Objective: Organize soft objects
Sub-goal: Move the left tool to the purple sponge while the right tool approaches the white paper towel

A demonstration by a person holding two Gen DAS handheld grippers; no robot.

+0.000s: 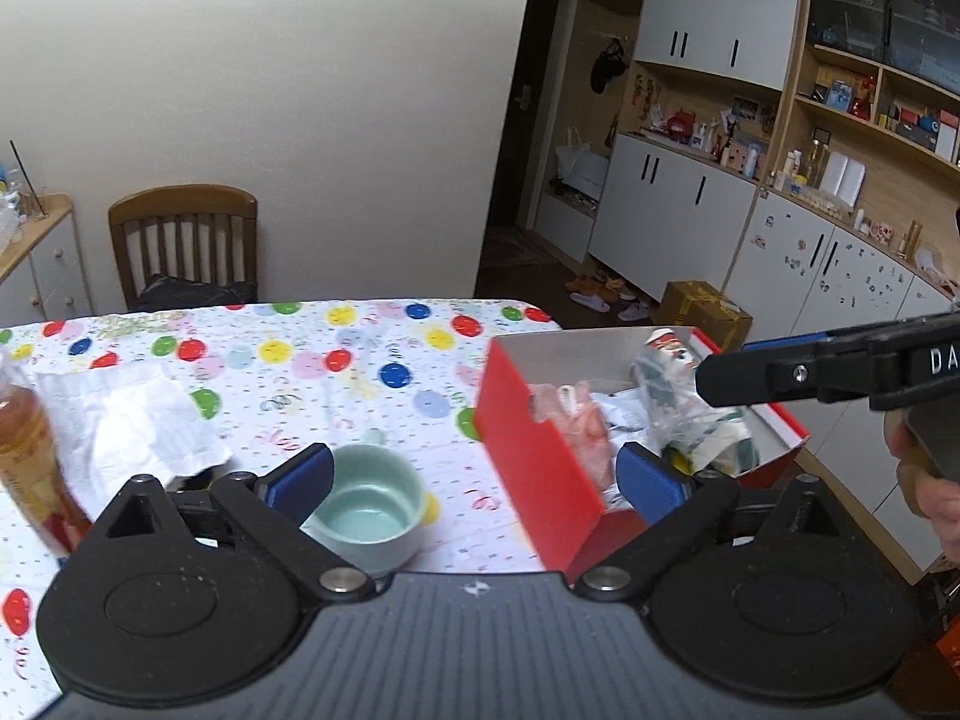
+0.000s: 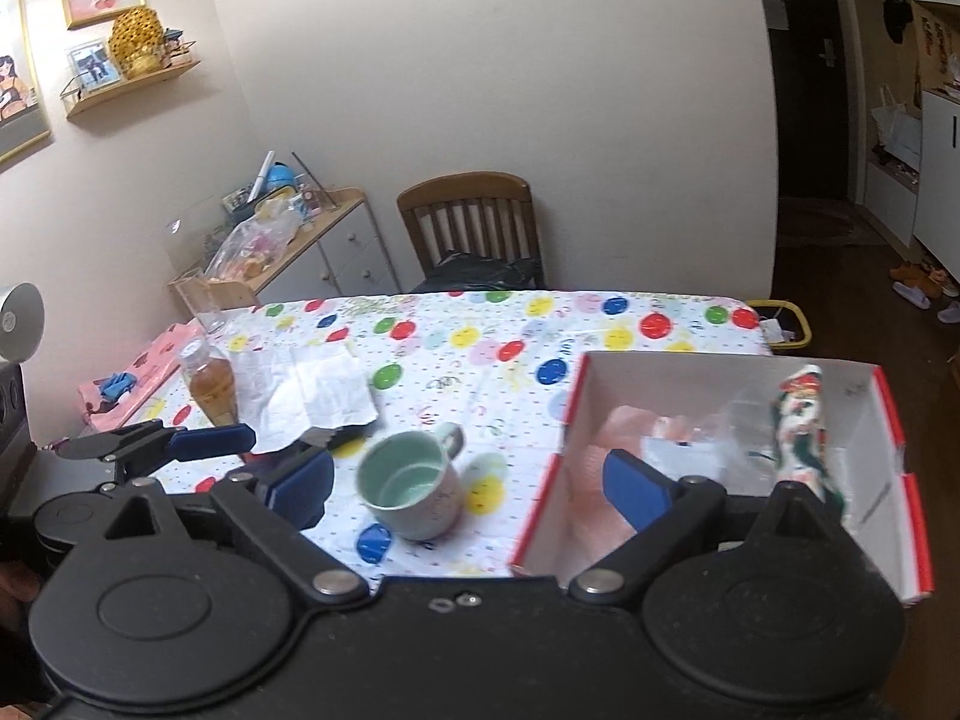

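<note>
Each view looks forward and downward along its own tool from close above the near edge of the balloon-patterned bench (image 1: pixel 360 354). The left wrist view faces the white cabinets on the right; the right wrist view faces the wall shelf on the left. Both share the pale green ceramic mug (image 1: pixel 369 507) (image 2: pixel 414 492), the red cardboard box (image 1: pixel 534 468) (image 2: pixel 894 420) and the brown wooden chair (image 1: pixel 183 228) (image 2: pixel 471 216).

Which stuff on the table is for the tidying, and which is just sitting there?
For the tidying:
- red box
- pink soft thing in the box
- plastic-wrapped bundle in the box
- crumpled white cloth, out on the table

Just sitting there:
- green mug
- drink bottle
- chair
</note>
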